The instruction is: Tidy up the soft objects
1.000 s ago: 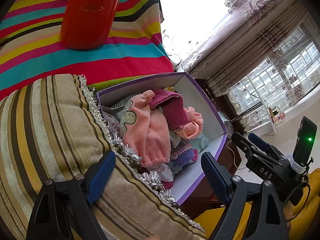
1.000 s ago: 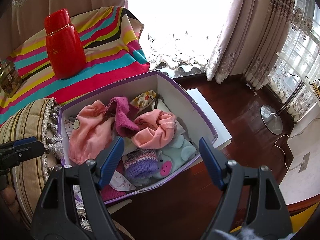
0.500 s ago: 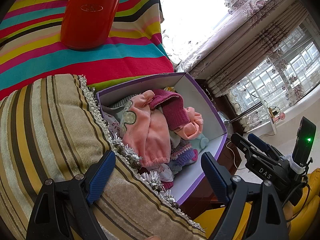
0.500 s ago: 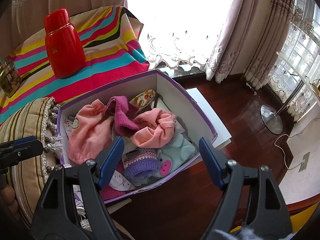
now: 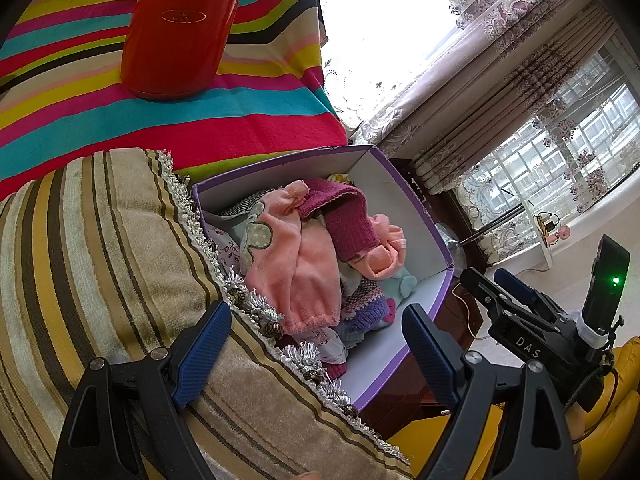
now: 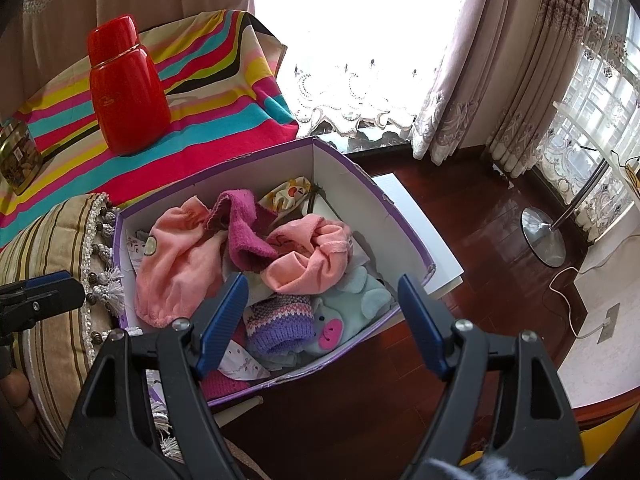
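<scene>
Both tongs, left gripper point(image 5: 316, 348) & right gripper point(image 6: 322, 320), hang open, empty, over purple box point(image 6: 404, 236); pick apparently next: pink garment point(image 6: 176, 264) at 10 o'clock.

Ahead of me a bright window point(image 6: 352, 40) glares white behind a lace curtain point(image 6: 352, 96), with heavy patterned drapes point(image 6: 500, 80) hanging to its right. The floor point(image 6: 472, 216) is dark glossy wood, where a lamp's round metal base point(image 6: 544, 236) stands. A striped cloth point(image 6: 224, 80) covers furniture at my left.
</scene>
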Available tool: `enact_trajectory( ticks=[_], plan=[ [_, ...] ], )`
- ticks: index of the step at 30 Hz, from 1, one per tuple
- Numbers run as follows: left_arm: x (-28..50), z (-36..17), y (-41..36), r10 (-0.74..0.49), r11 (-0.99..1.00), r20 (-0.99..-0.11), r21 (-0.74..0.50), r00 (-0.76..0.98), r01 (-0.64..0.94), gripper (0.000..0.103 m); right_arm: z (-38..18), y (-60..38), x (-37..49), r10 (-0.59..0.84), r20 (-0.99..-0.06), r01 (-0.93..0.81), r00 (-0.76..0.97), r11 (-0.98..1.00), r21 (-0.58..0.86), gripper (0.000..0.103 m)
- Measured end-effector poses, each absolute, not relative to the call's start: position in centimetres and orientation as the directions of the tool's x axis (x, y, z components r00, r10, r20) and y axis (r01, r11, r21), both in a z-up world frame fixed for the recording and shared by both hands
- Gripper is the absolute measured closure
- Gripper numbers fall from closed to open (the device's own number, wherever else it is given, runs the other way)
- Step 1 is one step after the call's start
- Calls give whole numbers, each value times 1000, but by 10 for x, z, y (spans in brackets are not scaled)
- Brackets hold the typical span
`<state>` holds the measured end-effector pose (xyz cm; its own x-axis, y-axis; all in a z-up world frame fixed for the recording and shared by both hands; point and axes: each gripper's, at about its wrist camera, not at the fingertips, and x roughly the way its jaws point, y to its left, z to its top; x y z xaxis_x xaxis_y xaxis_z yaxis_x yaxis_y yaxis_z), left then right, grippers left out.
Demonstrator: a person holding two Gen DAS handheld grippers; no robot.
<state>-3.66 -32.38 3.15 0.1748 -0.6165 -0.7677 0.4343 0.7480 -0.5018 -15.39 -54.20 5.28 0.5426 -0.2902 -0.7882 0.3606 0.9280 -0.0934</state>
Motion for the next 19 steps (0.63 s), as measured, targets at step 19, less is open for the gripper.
enact_trajectory(
  ticks=[19],
  plan=[
    [-35,39,-322,-665,711,-720,-527,199,466,7,45,-540,-152,-277,-799,352,534,932,-87,23]
  ],
)
